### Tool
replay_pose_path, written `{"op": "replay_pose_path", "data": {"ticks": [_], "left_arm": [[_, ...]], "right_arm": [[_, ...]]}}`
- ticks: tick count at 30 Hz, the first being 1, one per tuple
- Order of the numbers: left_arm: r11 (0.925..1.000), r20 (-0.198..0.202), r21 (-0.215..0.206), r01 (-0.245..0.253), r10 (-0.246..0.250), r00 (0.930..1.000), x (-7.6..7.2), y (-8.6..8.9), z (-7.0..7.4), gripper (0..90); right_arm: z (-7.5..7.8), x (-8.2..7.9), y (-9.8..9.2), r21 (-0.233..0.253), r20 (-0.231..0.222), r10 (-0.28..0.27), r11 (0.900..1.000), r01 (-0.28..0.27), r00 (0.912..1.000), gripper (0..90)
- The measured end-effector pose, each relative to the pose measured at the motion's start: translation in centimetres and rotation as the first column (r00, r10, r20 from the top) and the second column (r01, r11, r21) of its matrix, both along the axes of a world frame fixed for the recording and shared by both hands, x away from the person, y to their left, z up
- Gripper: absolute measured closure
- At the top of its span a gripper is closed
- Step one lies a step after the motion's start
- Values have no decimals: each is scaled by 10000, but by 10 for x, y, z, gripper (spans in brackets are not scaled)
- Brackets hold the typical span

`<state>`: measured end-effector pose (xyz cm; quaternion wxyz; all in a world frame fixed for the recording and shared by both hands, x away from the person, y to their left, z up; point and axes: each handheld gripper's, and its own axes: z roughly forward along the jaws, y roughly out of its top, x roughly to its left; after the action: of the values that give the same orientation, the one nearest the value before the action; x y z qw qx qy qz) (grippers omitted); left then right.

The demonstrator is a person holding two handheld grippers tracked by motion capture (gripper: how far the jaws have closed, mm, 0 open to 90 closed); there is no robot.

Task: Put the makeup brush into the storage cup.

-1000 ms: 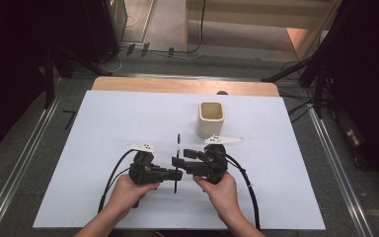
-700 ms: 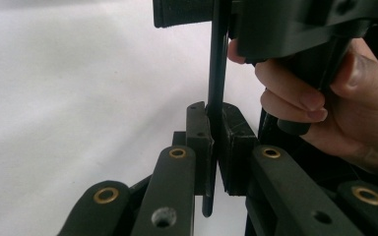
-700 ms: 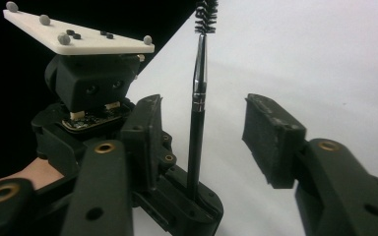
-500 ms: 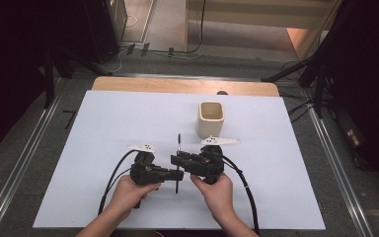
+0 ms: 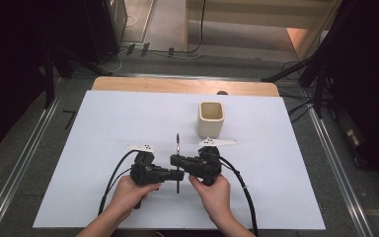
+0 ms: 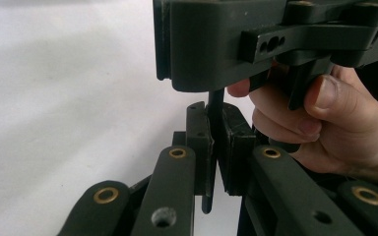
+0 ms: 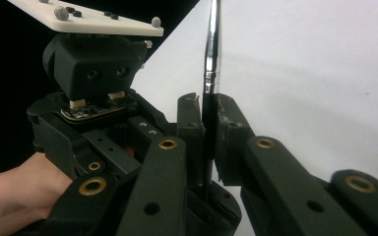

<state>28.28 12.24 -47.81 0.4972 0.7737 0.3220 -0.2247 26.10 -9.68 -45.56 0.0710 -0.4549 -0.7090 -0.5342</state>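
Grippers meet nose to nose, both clamped on the same thin rod (image 5: 177, 163). Left gripper (image 6: 215, 147) has its jaws pinched tight on the dark handle, right gripper (image 7: 207, 142) the same. Rod's far tip is cut off in the right gripper view, so hard to say what it is. Cup (image 5: 211, 119) sits well beyond the right gripper.

No readable text, label, brand or number is showing anywhere (the gripper bodies, cup and table surface are all appearing plain and unmarked)
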Motion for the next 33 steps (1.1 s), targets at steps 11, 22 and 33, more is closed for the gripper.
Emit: {"op": "replay_pose_path", "data": {"ticks": [11,22,33], "left_arm": [[9984,384,568,29,-51,9992,-1,-2,5,760],[9887,1639,1500,11,-259,9861,0,3,10,395],[9682,2895,2494,-191,-557,9556,-7,7,14,394]], "right_arm": [[0,1,-2,88,-128,63,9999,-62,9999,859],[3,4,-10,92,-118,-63,9999,64,9999,859],[3,5,-12,-145,-7,13,9999,-13,10000,859]]}}
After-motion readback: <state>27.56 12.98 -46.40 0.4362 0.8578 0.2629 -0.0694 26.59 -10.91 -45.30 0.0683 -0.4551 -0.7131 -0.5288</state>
